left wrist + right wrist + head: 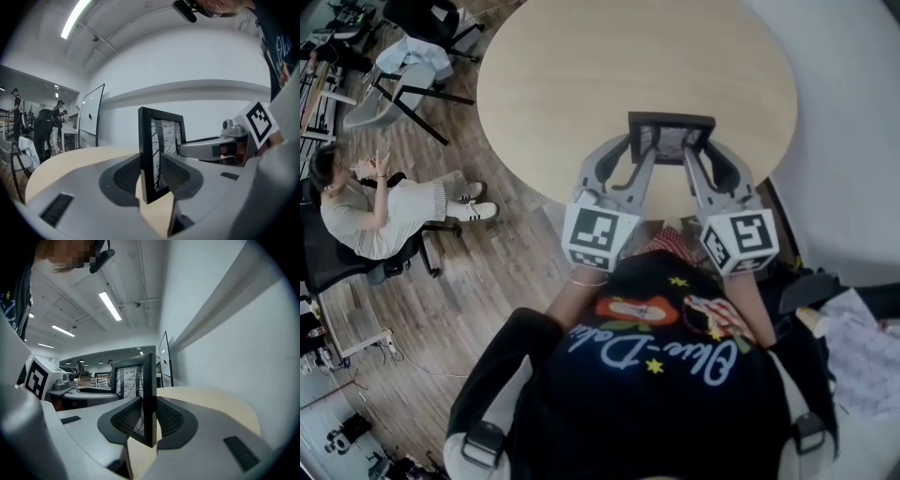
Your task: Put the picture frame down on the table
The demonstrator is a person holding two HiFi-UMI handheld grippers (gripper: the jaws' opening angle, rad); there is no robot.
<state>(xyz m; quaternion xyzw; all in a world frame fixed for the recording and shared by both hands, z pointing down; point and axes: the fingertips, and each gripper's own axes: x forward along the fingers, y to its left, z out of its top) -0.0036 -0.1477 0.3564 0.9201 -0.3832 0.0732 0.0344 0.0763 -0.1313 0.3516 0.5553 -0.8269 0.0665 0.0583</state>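
A black picture frame [670, 138] with a line-drawing print stands upright over the near edge of the round, light wooden table [581, 66]. My left gripper [636, 148] is shut on the frame's left edge and my right gripper [703, 152] on its right edge. In the left gripper view the frame [157, 147] is pinched edge-on between the ribbed pads of my left gripper [151, 174], and the right gripper [213, 147] shows beyond it. In the right gripper view the frame [140, 394] sits between the pads of my right gripper [149, 422]. I cannot tell whether the frame's bottom touches the table.
A person [370, 202] sits on a chair at the left on the wooden floor, with more chairs [408, 80] behind. Papers and dark items [862, 352] lie at the right. A whiteboard [91, 115] stands beyond the table by the white wall.
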